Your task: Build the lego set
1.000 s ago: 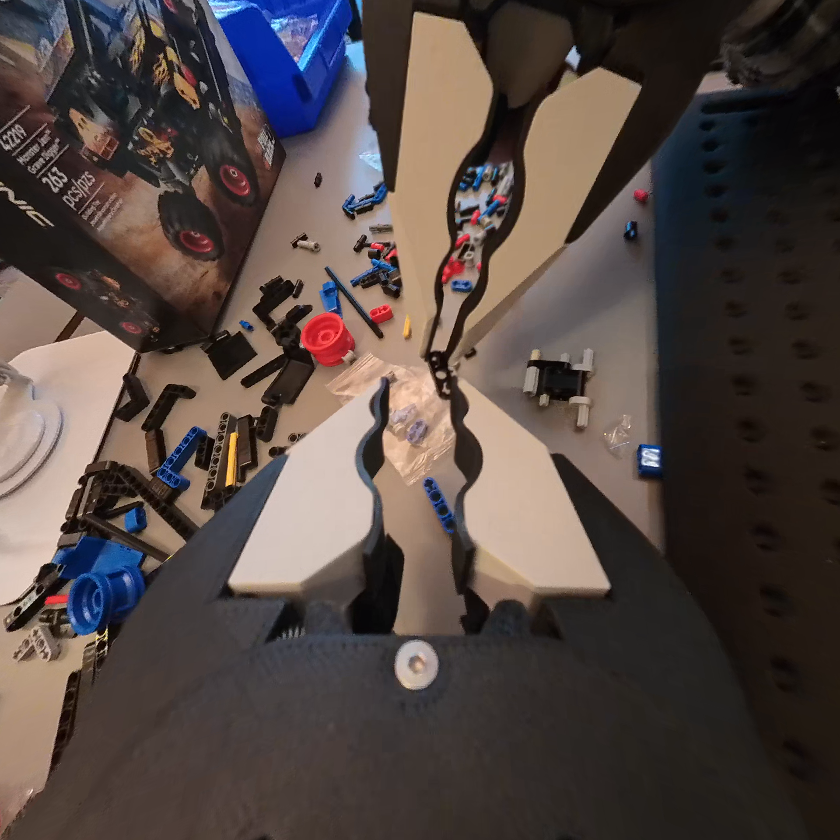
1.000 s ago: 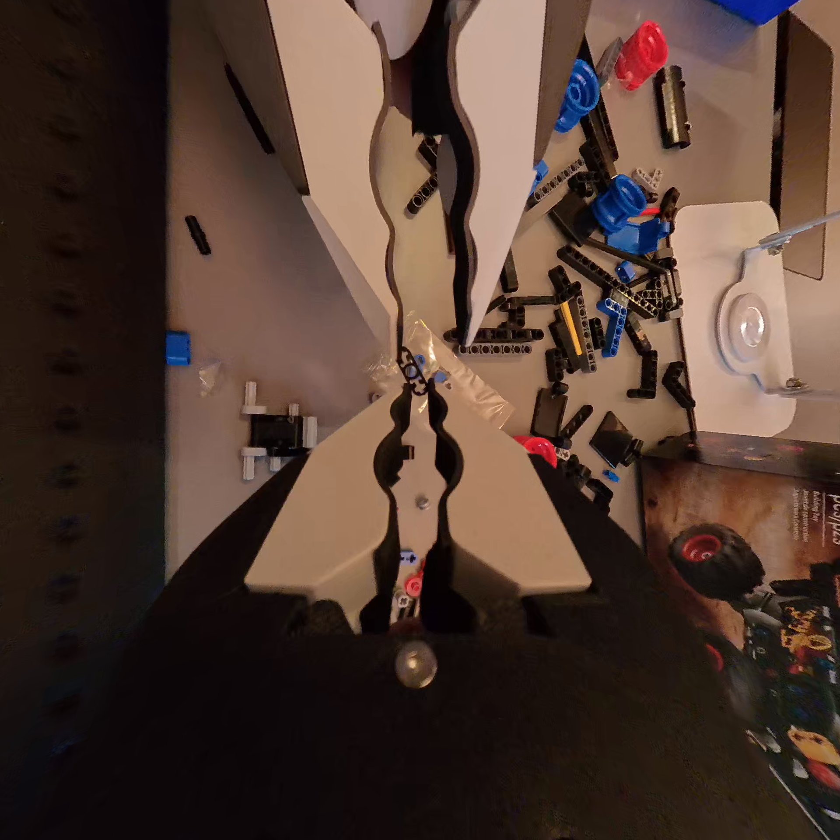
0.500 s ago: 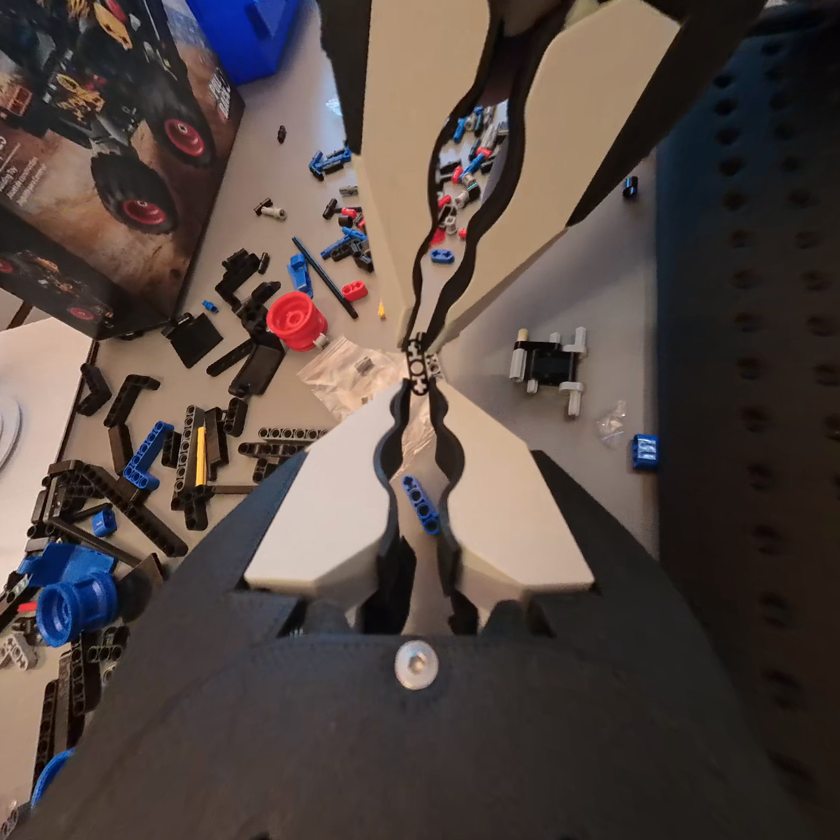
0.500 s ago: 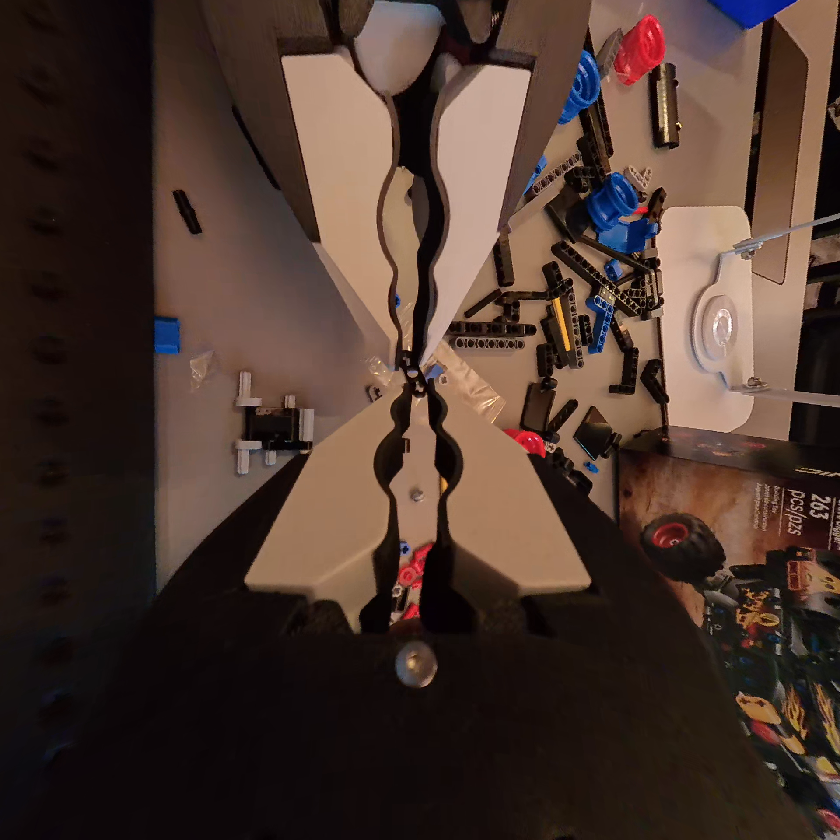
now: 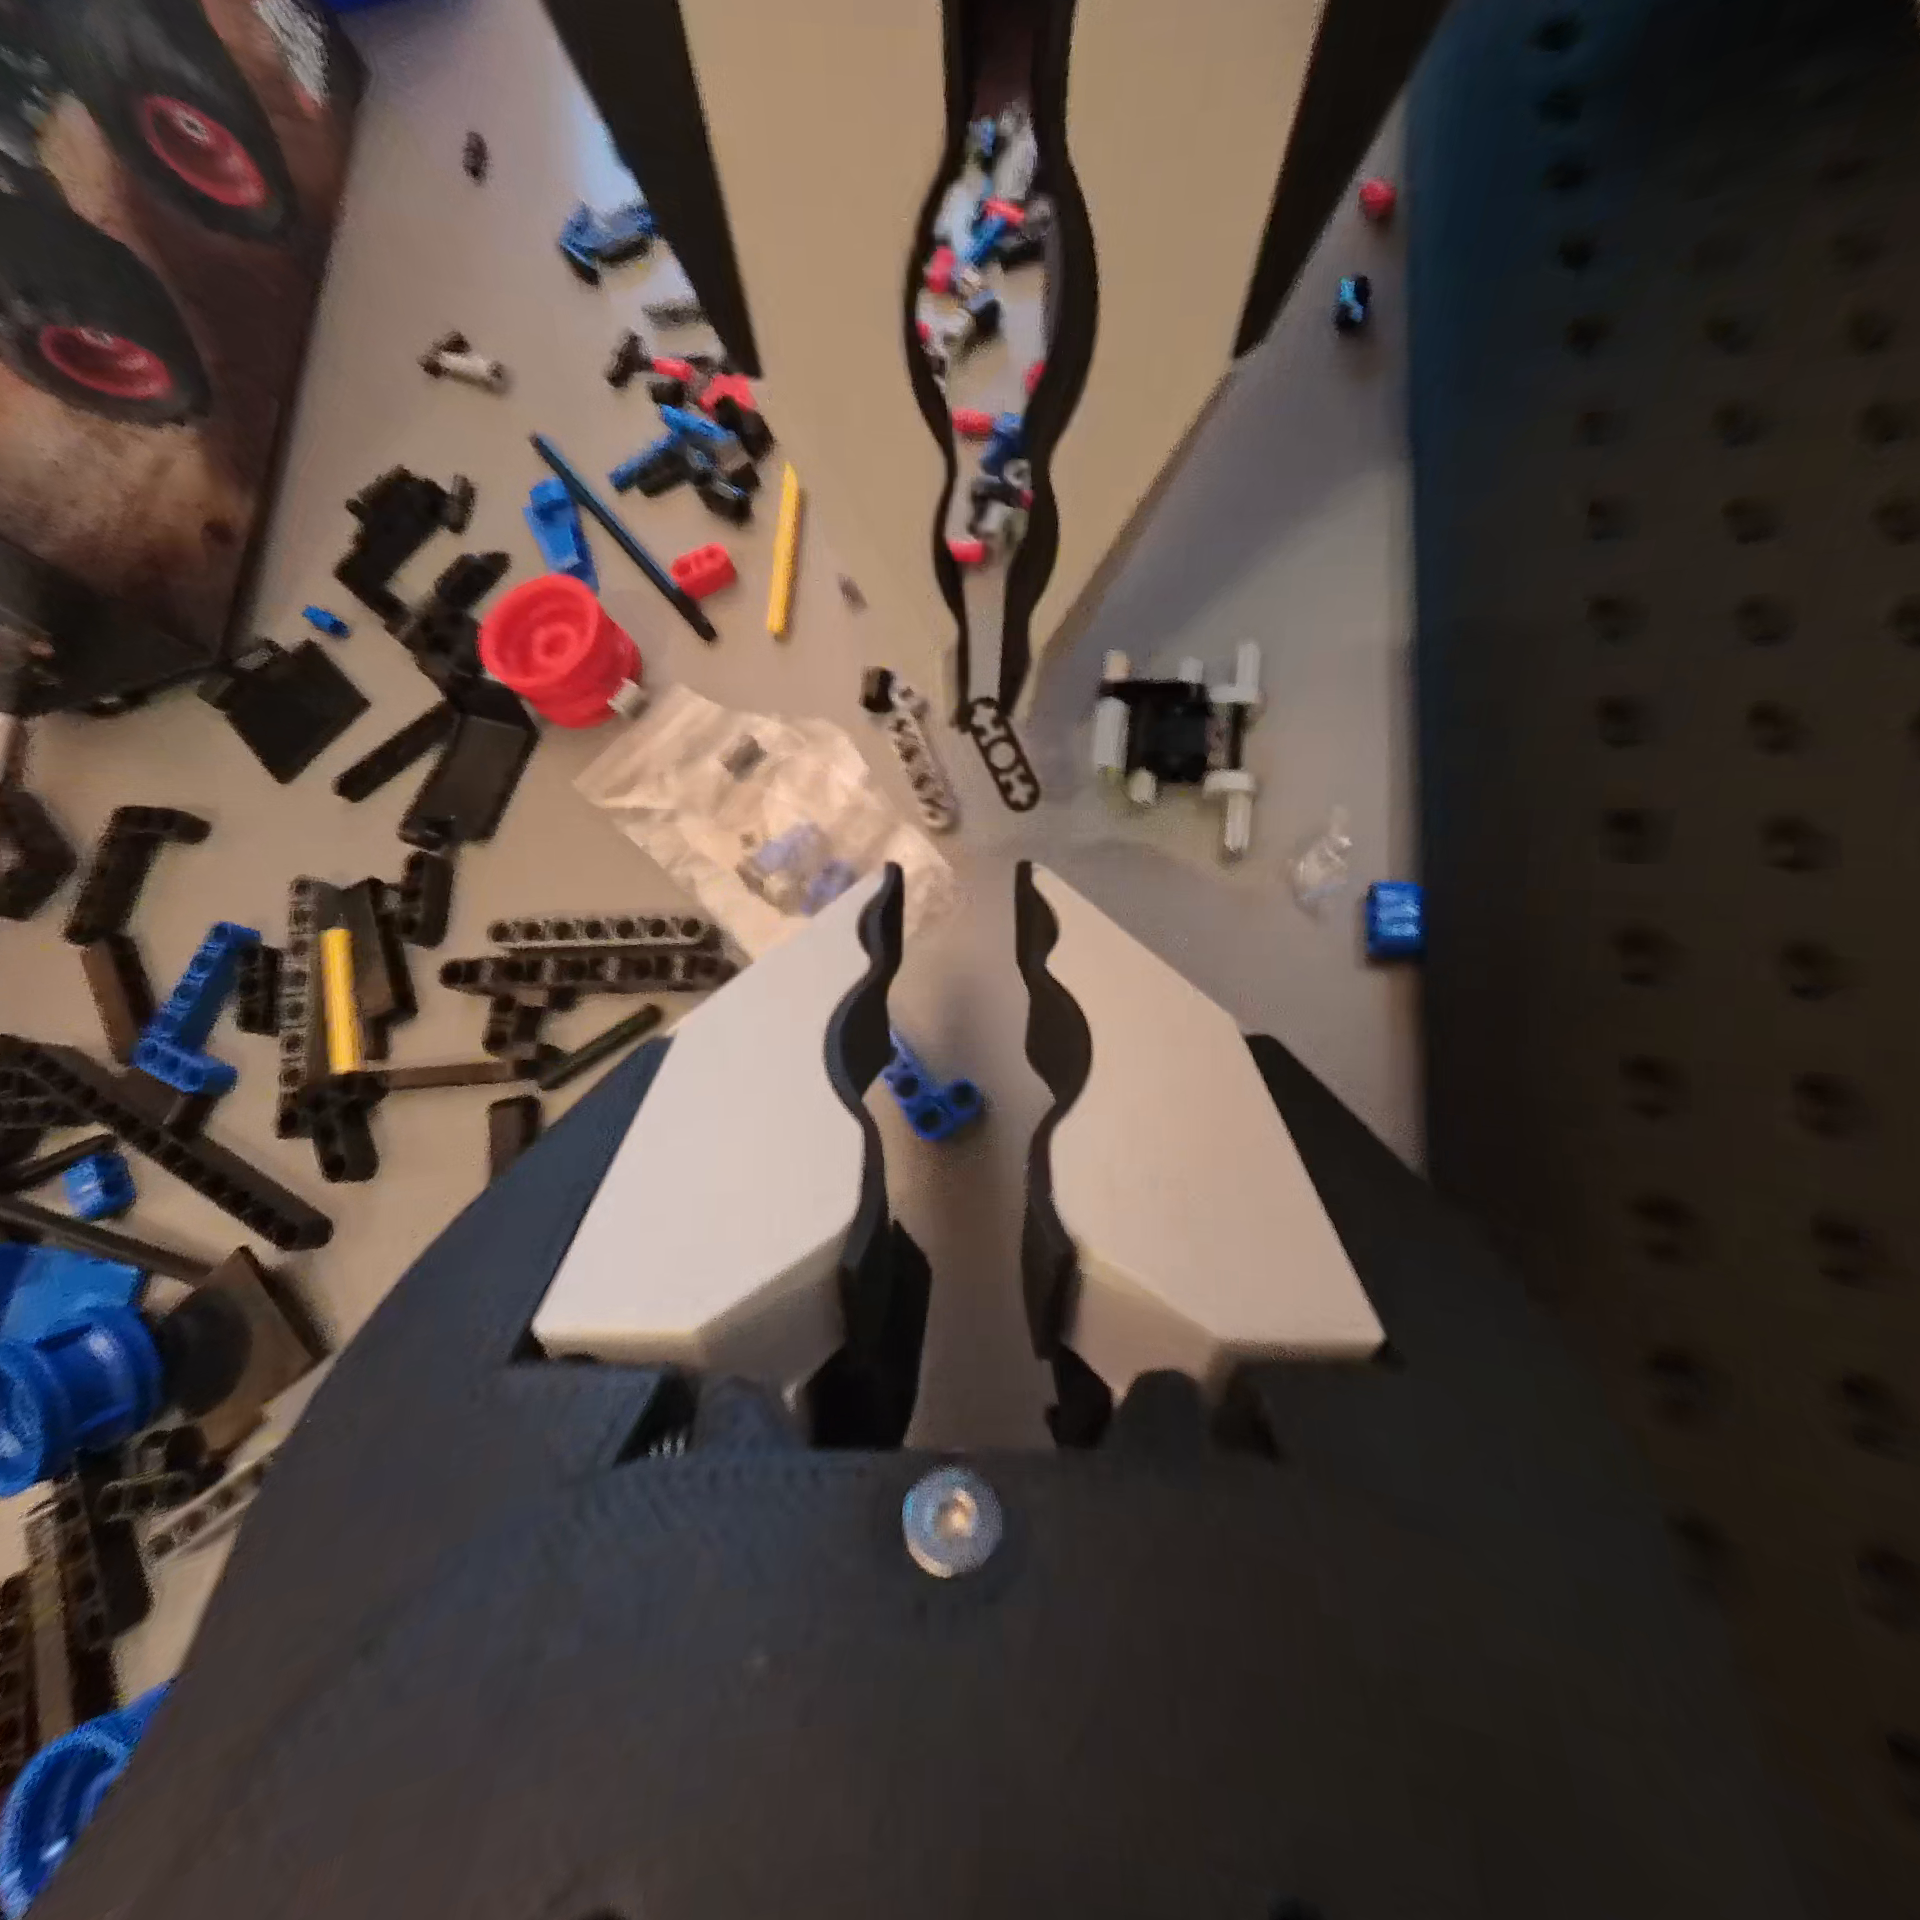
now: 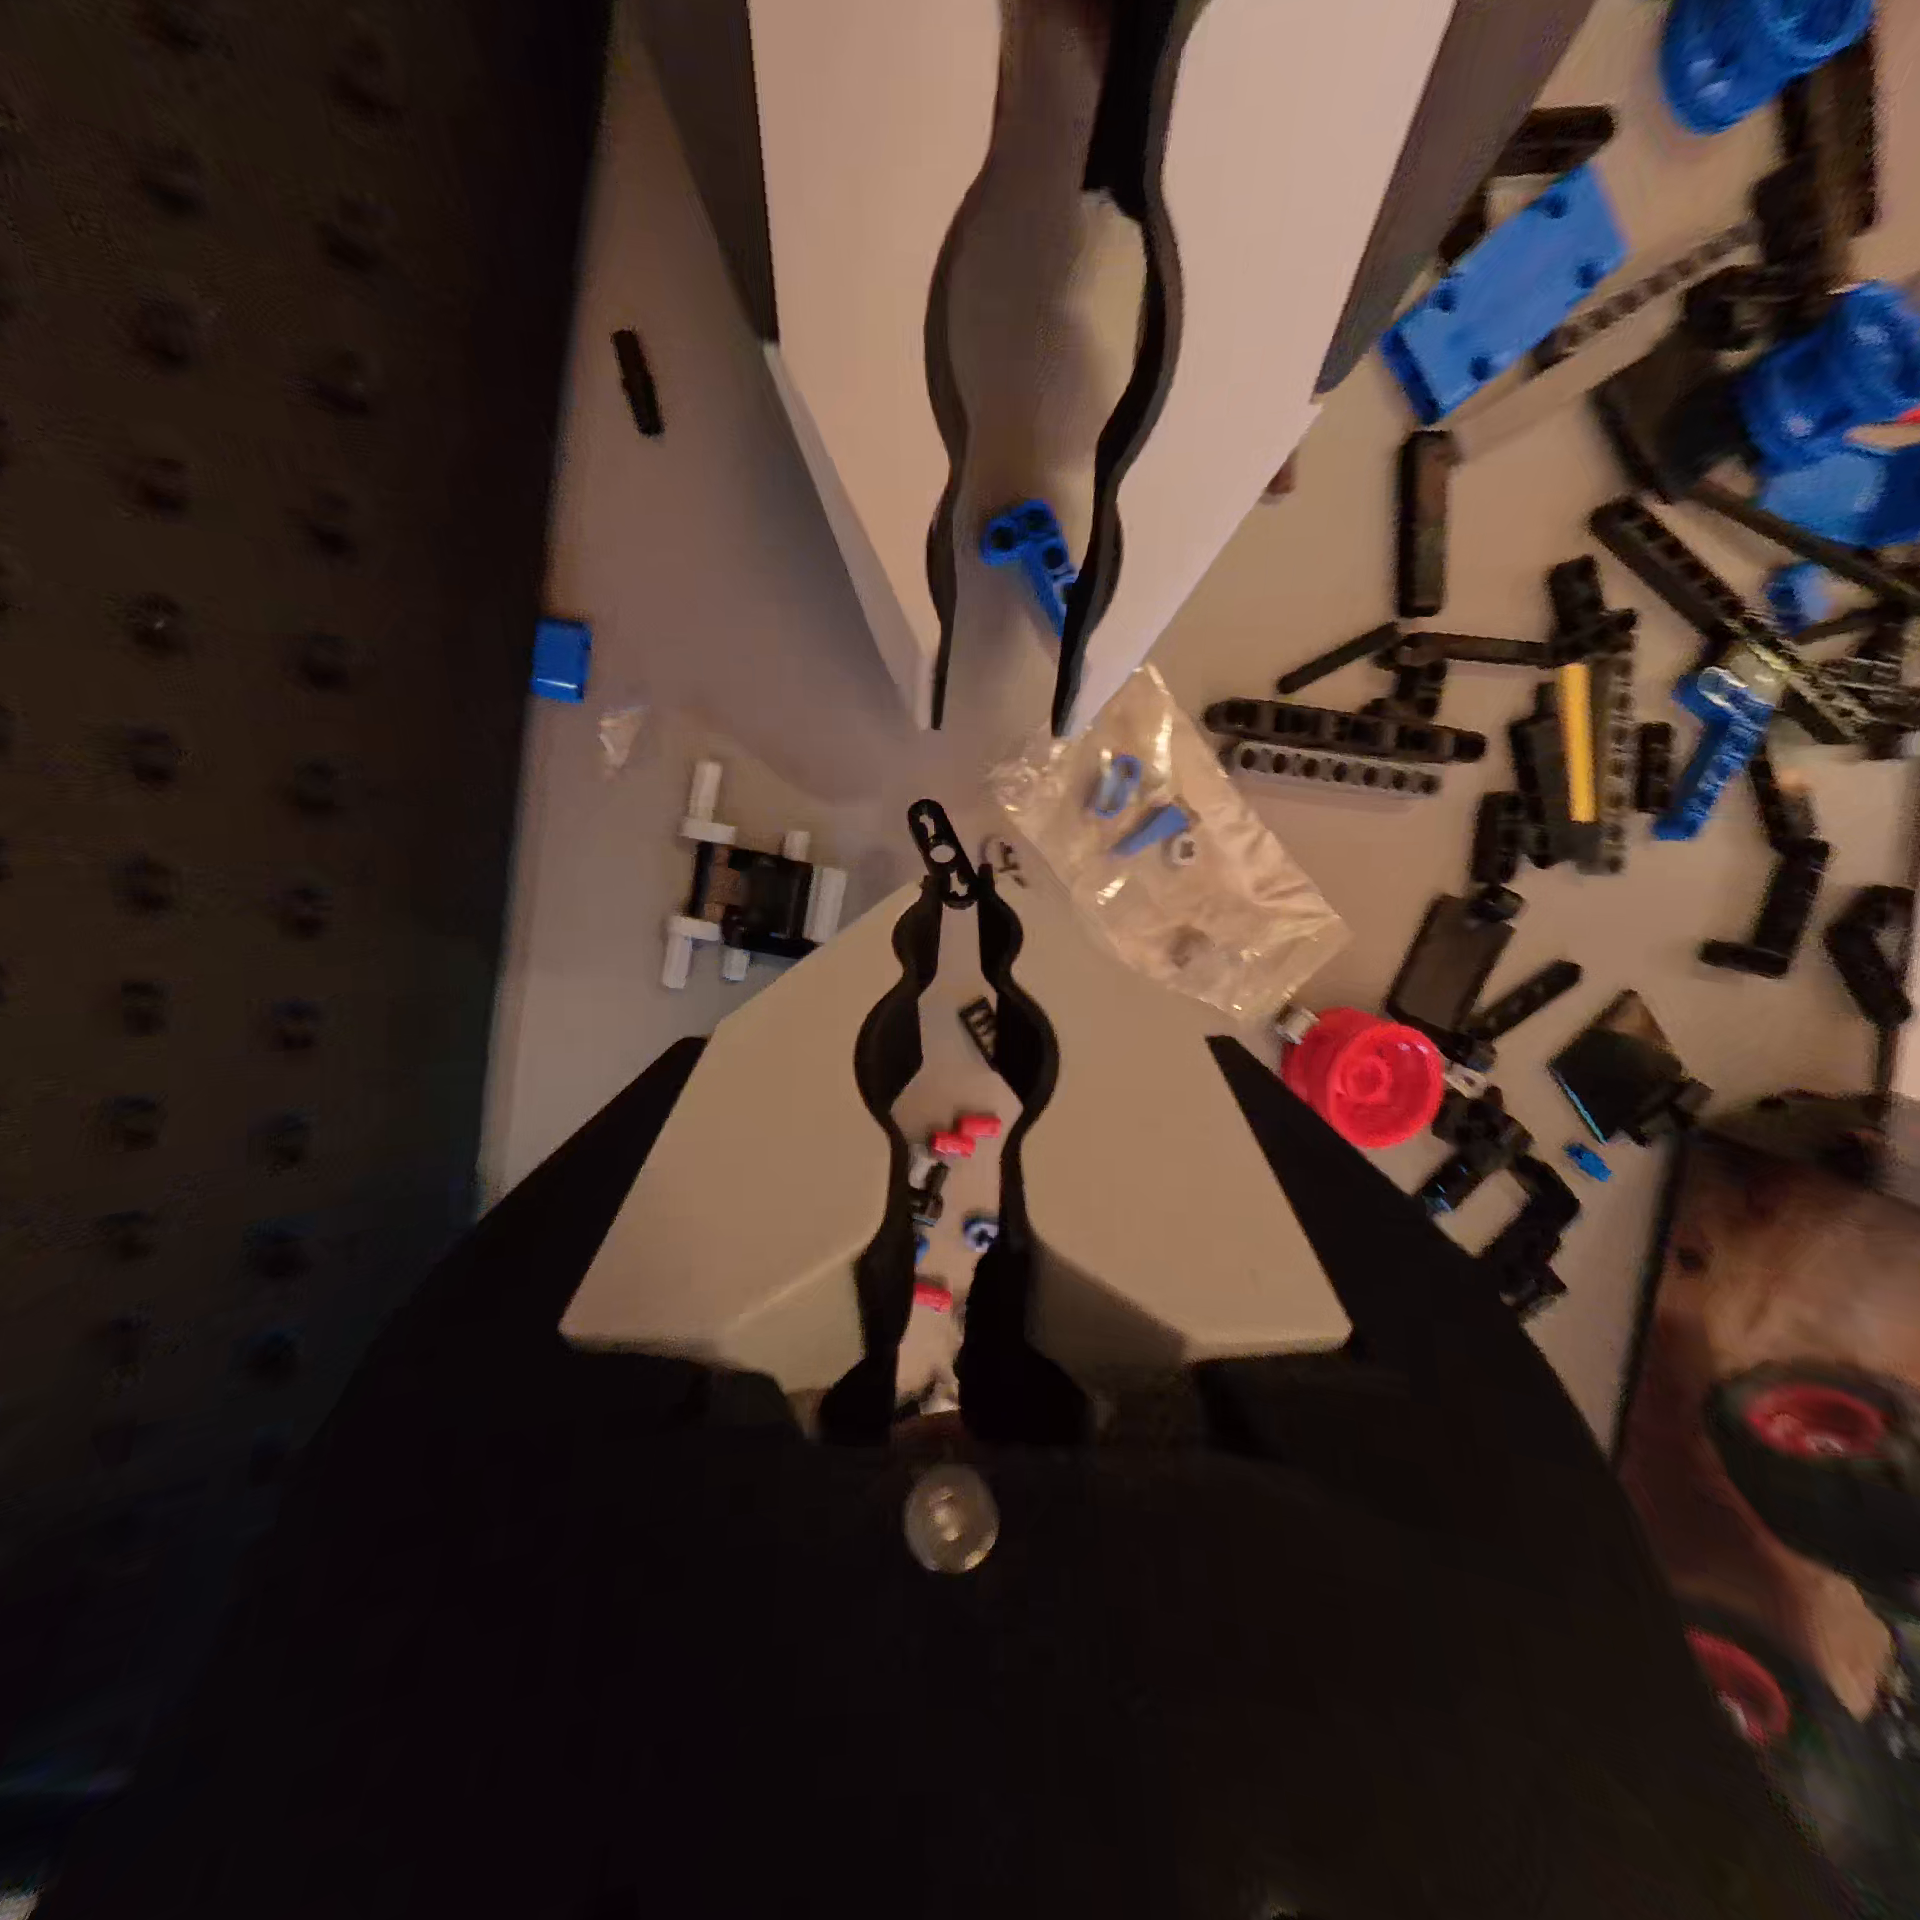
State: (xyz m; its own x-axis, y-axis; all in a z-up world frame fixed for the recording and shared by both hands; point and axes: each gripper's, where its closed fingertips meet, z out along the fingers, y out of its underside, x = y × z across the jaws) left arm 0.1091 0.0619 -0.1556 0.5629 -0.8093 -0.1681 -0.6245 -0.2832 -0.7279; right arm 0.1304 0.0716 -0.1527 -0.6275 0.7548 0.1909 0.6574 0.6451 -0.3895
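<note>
The right gripper (image 6: 951, 896) is pinched shut on one end of a small black liftarm (image 6: 940, 852), a thin link with holes along it, held above the grey table (image 5: 1195, 914). The piece sticks out past the fingertips, its long axis running on from the fingers and tilting slightly toward the black-and-white subassembly (image 6: 750, 896) lying on the table just beside it. Facing it tip to tip, the left gripper (image 5: 956, 883) stands narrowly open and holds nothing; the liftarm's free end (image 5: 1006, 750) hangs just ahead of its gap, not yet between the fingers. A blue angled connector (image 5: 930, 1091) lies on the table under the left fingers (seen through the gap, not gripped). Judging by this, the right gripper is the one that counts — it already carries the piece, with the subassembly close to that side, well away from the loose pile by the red wheel hub (image 5: 556, 649) and the clear plastic bag (image 5: 758, 800).
</note>
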